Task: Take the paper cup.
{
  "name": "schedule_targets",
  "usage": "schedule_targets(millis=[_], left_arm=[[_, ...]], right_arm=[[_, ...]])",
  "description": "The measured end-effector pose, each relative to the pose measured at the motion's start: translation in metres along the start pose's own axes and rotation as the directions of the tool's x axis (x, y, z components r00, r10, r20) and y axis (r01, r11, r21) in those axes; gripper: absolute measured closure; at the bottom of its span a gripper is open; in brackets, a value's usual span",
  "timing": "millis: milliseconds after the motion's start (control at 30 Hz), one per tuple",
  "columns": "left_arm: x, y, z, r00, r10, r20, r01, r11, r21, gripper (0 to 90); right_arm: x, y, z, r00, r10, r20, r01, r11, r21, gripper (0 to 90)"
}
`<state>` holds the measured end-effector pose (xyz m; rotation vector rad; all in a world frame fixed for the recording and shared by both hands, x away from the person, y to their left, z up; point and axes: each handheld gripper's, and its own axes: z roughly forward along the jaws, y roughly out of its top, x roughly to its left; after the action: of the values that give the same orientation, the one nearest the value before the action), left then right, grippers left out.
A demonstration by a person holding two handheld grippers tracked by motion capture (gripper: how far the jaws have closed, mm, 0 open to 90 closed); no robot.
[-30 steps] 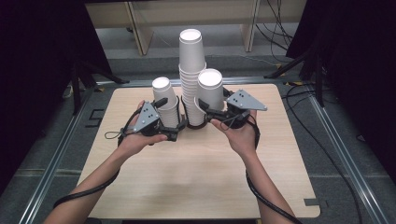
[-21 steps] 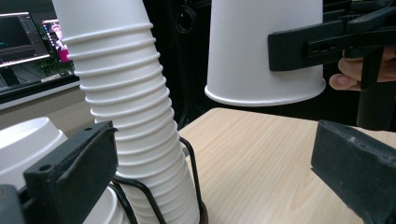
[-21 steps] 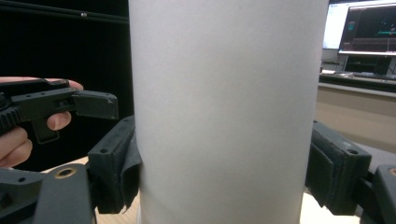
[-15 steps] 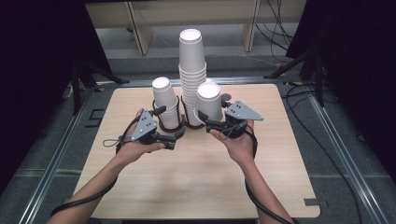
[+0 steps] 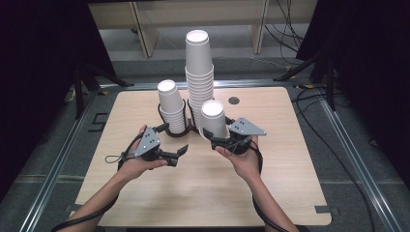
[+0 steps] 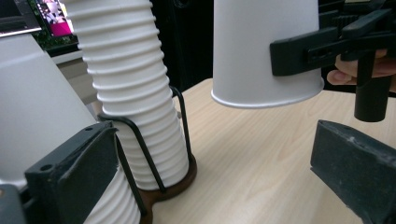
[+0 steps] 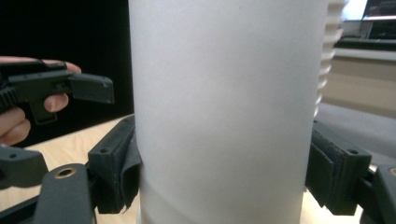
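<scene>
An upside-down white paper cup [image 5: 213, 118] [image 7: 224, 112] [image 6: 264, 51] hangs a little above the wooden table [image 5: 270, 183], and my right gripper [image 5: 215, 137] [image 7: 224, 186] is shut on its wall near the rim. Behind it a tall stack of cups [image 5: 199, 72] [image 6: 135, 93] and a shorter stack [image 5: 171, 106] stand in a black wire holder [image 5: 181, 131] [image 6: 173, 184]. My left gripper [image 5: 176, 155] [image 6: 210, 177] is open and empty, in front of the shorter stack and left of the held cup. The right gripper view has it at the left [image 7: 70, 88].
Metal rails run along the table's left and right edges. A small dark round hole [image 5: 234, 100] sits at the back of the tabletop. Cables [image 5: 309, 101] trail on the floor to the right, and shelving stands behind the table.
Both hands have come down and nearer to the person. The right gripper has lowered its cup from beside the tall stack's upper part. The left gripper has left the shorter stack's side.
</scene>
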<state>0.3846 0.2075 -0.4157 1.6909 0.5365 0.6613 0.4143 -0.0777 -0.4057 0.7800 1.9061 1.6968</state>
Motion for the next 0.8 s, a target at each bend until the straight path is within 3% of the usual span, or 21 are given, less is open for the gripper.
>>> schedule_targets(millis=[33, 67, 167, 200, 367, 400, 533, 567, 600, 667, 767, 800], left_arm=[[-0.001, -0.003, 0.0, 0.9999, -0.011, 0.001, 0.011, 0.9998, -0.014, 0.7], [-0.002, -0.005, -0.003, 0.9999, -0.013, 0.002, 0.013, 0.9999, 0.003, 0.9], [-0.005, -0.015, -0.006, 0.9996, -0.024, 0.011, 0.024, 0.9997, -0.003, 1.0], [-0.007, -0.018, -0.01, 0.9996, -0.026, 0.01, 0.026, 0.9995, 0.02, 1.0], [-0.009, -0.025, -0.015, 0.999, -0.043, 0.012, 0.043, 0.9988, 0.024, 1.1], [-0.01, -0.027, -0.016, 0.9987, -0.05, 0.012, 0.05, 0.9984, 0.027, 1.2], [-0.011, -0.03, -0.019, 0.9981, -0.061, 0.012, 0.06, 0.9977, 0.03, 1.3], [-0.011, -0.03, -0.019, 0.9979, -0.063, 0.014, 0.063, 0.9977, 0.024, 1.4], [-0.011, -0.031, -0.018, 0.9975, -0.069, 0.018, 0.069, 0.9976, 0.006, 1.4], [-0.011, -0.029, -0.02, 0.9979, -0.064, 0.011, 0.064, 0.9974, 0.032, 1.4], [-0.011, -0.027, -0.019, 0.9977, -0.065, 0.021, 0.064, 0.9978, 0.013, 1.5], [-0.011, -0.025, -0.021, 0.998, -0.059, 0.021, 0.058, 0.9978, 0.031, 1.5]], right_arm=[[0.001, -0.004, 0.001, 0.9999, 0.006, -0.01, -0.006, 1.0, 0.006, 22.9], [0.002, -0.008, 0.001, 0.9994, 0.027, -0.022, -0.026, 1.0, 0.013, 22.8], [0.003, -0.017, 0.002, 0.9996, 0.017, -0.023, -0.016, 0.999, 0.029, 22.9], [0.005, -0.024, 0.003, 0.9984, 0.038, -0.041, -0.036, 0.999, 0.037, 22.9], [0.008, -0.034, 0.002, 0.9972, 0.053, -0.052, -0.05, 0.997, 0.055, 22.8], [0.009, -0.038, 0.002, 0.9977, 0.04, -0.054, -0.037, 0.998, 0.053, 22.8], [0.012, -0.041, 0.001, 0.9961, 0.056, -0.069, -0.051, 0.996, 0.074, 22.8], [0.012, -0.042, 0.001, 0.9973, 0.033, -0.066, -0.029, 0.998, 0.064, 22.8], [0.013, -0.042, 0.0, 0.9973, 0.044, -0.059, -0.04, 0.997, 0.065, 22.8], [0.013, -0.043, -0.001, 0.9959, 0.064, -0.065, -0.059, 0.995, 0.078, 22.7], [0.011, -0.043, -0.004, 0.9982, 0.036, -0.047, -0.033, 0.997, 0.071, 22.7], [0.01, -0.044, -0.003, 0.9975, 0.035, -0.061, -0.031, 0.997, 0.07, 22.7]])
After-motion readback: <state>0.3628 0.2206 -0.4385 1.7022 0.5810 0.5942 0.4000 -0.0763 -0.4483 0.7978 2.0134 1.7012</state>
